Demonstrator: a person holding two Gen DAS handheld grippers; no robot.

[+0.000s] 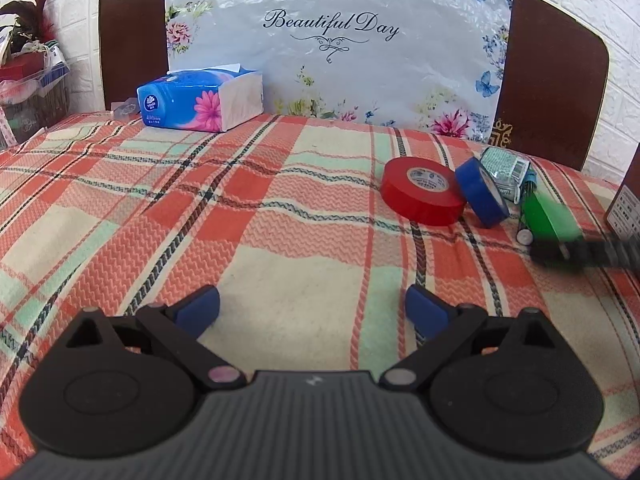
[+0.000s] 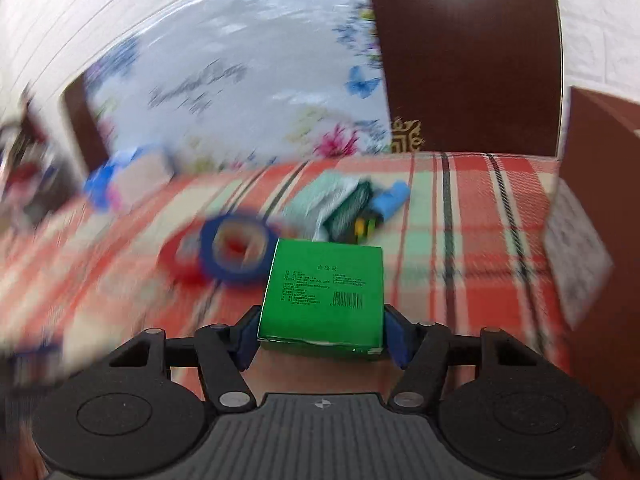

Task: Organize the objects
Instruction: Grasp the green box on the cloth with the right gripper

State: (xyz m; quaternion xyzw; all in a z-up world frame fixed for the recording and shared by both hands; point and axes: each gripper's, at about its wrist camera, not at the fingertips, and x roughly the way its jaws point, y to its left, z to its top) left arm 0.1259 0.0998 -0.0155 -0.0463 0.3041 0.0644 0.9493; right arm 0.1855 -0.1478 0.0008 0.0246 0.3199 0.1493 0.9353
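My right gripper (image 2: 322, 340) is shut on a flat green box (image 2: 324, 296) and holds it above the plaid cloth. The box also shows, blurred, in the left wrist view (image 1: 550, 214) with the right gripper's black fingers (image 1: 588, 254) on it. A red tape roll (image 1: 422, 190) lies flat and a blue tape roll (image 1: 480, 192) leans beside it; both appear blurred in the right wrist view, the blue tape roll (image 2: 236, 252) in front. A teal packet (image 1: 504, 170) lies behind them. My left gripper (image 1: 312, 314) is open and empty over the cloth, well left of the tapes.
A blue tissue pack (image 1: 200, 98) sits at the back left. A floral "Beautiful Day" sheet (image 1: 332, 40) leans on a brown headboard (image 1: 552, 80). A brown box (image 2: 600, 208) stands at the right. A plant and clutter (image 1: 28, 60) stand far left.
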